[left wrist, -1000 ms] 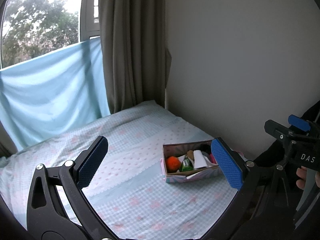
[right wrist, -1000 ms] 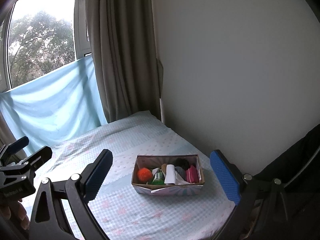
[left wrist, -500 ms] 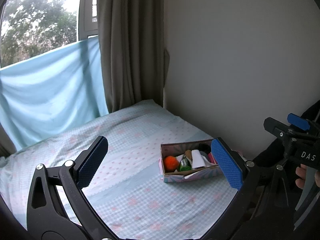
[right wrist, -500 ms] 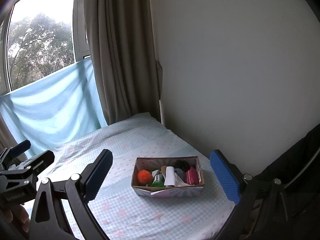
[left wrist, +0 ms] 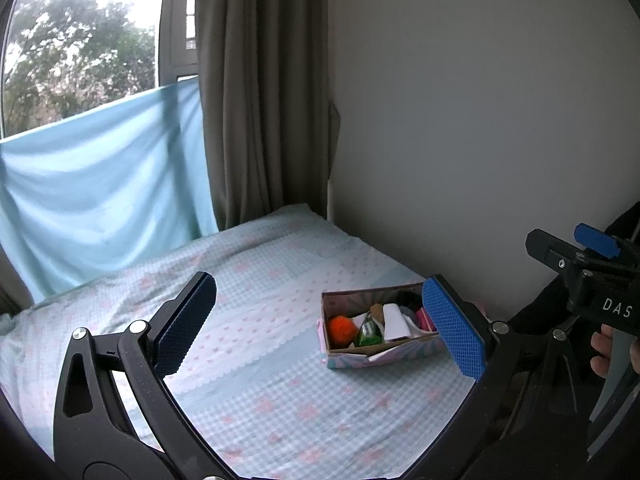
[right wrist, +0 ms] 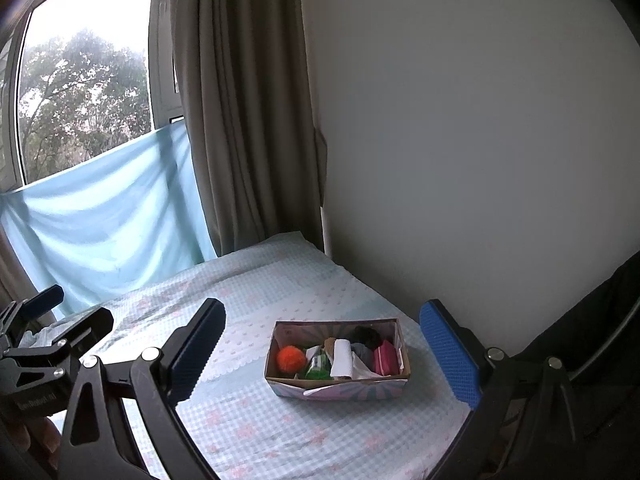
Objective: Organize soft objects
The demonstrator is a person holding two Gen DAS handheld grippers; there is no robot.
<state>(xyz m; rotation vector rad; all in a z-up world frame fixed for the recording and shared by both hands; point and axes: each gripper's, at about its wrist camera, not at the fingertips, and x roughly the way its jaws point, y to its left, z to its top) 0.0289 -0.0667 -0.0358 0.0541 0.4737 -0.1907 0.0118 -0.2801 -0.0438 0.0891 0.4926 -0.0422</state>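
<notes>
Right now the small open cardboard box with a pink and blue patterned outside point(right wrist: 338, 362) sits on the pale blue checked bed sheet with pink flowers point(right wrist: 256, 424), close to the plain grey wall point(right wrist: 460, 140). All the soft things lie inside it, in a row along its long side: a fuzzy orange ball point(right wrist: 291, 359) at one end, then a shiny green packet point(right wrist: 319, 367), a white cloth roll point(right wrist: 343, 357), a dark fuzzy thing point(right wrist: 367, 337) and a pink pouch point(right wrist: 385, 363). No soft thing shows on the sheet outside the box.

Both grippers are held up in the air, wide open, with nothing in them. From the right gripper point(right wrist: 324, 354) the box is straight ahead at 12 o'clock, between its two blue pads, with its long side running from 9 to 3. From the left gripper point(left wrist: 320, 326) the box lies off at about 2 o'clock, partly behind the right-hand pad. So the right gripper looks nearer and better lined up with it.

This could be a tidy box that is done, or a full box waiting to be sorted.
</notes>
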